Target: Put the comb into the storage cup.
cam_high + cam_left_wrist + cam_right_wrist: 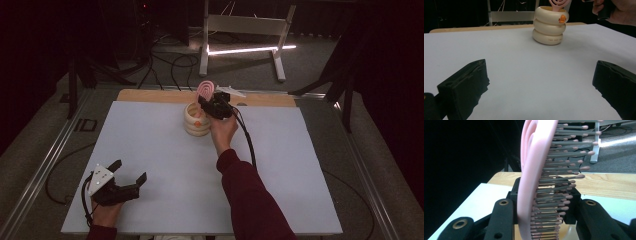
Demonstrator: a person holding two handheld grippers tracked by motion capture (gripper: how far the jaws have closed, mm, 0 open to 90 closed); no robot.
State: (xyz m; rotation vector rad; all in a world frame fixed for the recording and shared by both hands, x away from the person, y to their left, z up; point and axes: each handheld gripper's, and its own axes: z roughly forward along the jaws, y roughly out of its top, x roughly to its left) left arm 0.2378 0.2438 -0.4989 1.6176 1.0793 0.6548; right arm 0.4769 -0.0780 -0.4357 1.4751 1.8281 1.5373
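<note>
A cream holder (196, 120) made of stacked rings, with a small orange duck face, stands at the far middle of the white sheet; it also appears in the left gripper view (549, 25). A pink hairbrush (205, 89) stands upright with its lower end inside the holder. My right gripper (207, 102) is shut on the brush just above the holder's rim. In the right gripper view the brush (534, 170) fills the gap between the jaws, bristles pointing right. My left gripper (131, 172) rests open at the near left corner, nothing between its jaws (540, 82).
The white sheet (165, 165) covers a wooden table whose bare edge (150, 95) shows at the back. Beyond the table, a white metal frame (245, 25) and cables lie on the dark floor. A metal rail (45, 165) runs along the table's left side.
</note>
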